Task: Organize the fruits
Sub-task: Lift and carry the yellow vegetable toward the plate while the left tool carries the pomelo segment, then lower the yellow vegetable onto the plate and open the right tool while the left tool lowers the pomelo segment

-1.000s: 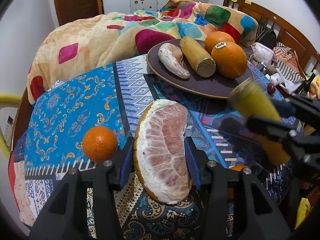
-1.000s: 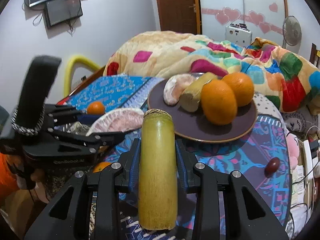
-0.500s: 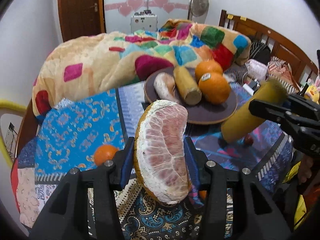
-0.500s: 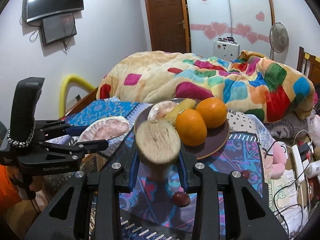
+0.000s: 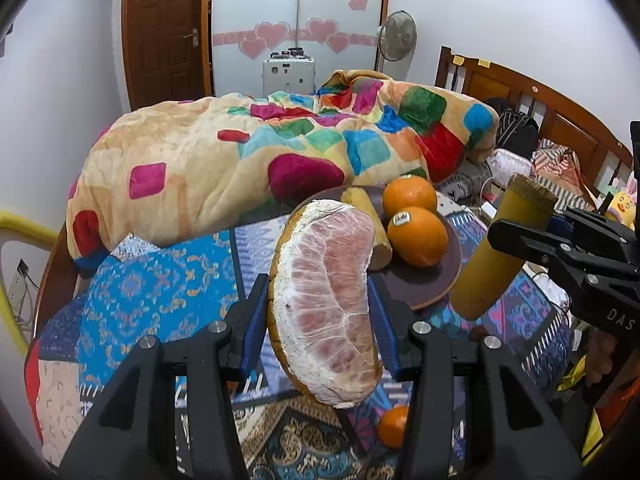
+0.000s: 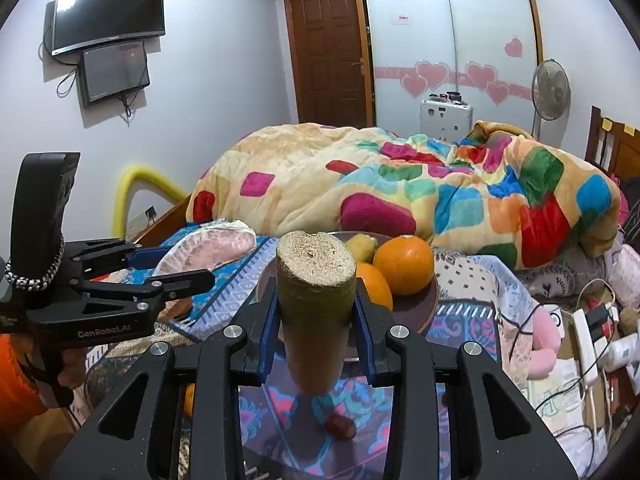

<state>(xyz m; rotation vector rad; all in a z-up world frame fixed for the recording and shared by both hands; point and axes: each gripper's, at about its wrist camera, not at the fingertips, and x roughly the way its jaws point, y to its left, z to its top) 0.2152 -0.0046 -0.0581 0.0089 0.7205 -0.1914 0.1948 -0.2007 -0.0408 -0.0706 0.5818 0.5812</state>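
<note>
My left gripper (image 5: 318, 314) is shut on a peeled pomelo wedge (image 5: 328, 300) and holds it up above the patterned table. My right gripper (image 6: 316, 316) is shut on a yellow sugarcane piece (image 6: 314, 308), lifted and tilted; it also shows in the left wrist view (image 5: 500, 252). A dark brown plate (image 5: 424, 288) behind holds two oranges (image 5: 418, 236), another sugarcane piece (image 5: 370, 220) and more. A small tangerine (image 5: 394, 426) lies on the table below the wedge. A dark red fruit (image 6: 340, 428) lies under the right gripper.
The round table has a colourful cloth (image 5: 160, 280). A bed with a patchwork quilt (image 5: 280, 152) stands right behind it, with a wooden headboard (image 5: 540, 108) to the right. Cables and a power strip (image 6: 588, 328) lie at the right.
Both grippers have risen and pulled back from the table with their fruit. The sugarcane piece has tipped up more steeply. The plate looks farther and lower.
</note>
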